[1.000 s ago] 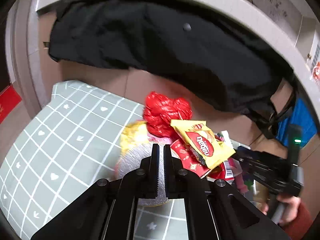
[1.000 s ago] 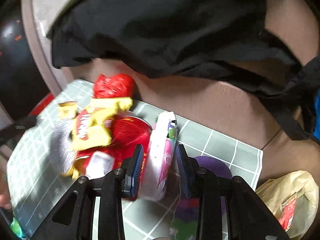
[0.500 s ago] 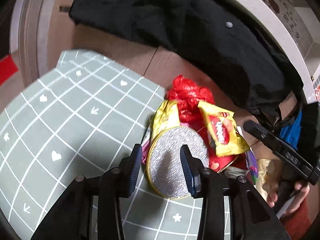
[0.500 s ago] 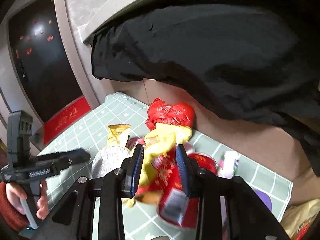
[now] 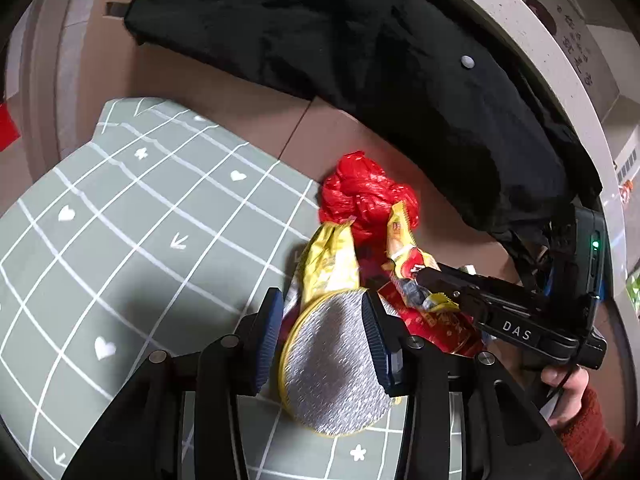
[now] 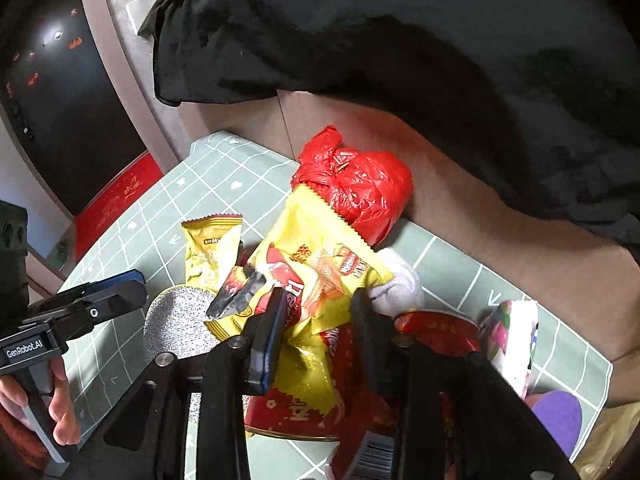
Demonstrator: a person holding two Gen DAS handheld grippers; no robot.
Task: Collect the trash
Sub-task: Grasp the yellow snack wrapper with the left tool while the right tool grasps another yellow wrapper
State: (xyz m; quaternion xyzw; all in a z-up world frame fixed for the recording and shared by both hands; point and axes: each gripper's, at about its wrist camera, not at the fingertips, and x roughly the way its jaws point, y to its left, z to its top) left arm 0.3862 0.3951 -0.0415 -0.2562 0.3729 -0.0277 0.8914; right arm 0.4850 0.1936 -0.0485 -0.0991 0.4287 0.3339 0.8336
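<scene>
A heap of trash lies on the green grid mat [image 5: 120, 216]. My left gripper [image 5: 322, 332] is open, its jaws either side of a silver foil disc with a yellow rim [image 5: 336, 364], also in the right wrist view [image 6: 176, 328]. My right gripper [image 6: 318, 324] is open around a yellow snack packet [image 6: 320, 256], seen edge-on in the left wrist view [image 5: 404, 256]. A crumpled red plastic bag [image 5: 364, 196] lies behind the heap, by the wall [image 6: 360, 188]. A red tin [image 6: 304, 412] lies under the packet. A small yellow wrapper [image 6: 210, 248] lies at left.
A black garment [image 5: 380, 60] hangs over the brown wall behind the mat. A pink and white packet [image 6: 512, 344] and a purple object [image 6: 560, 416] lie at the mat's right end, next to a tan paper bag [image 6: 604, 444].
My left gripper opened and came down around the foil disc. My right gripper left the pink and white packet, swung left and closed in on the yellow snack packet.
</scene>
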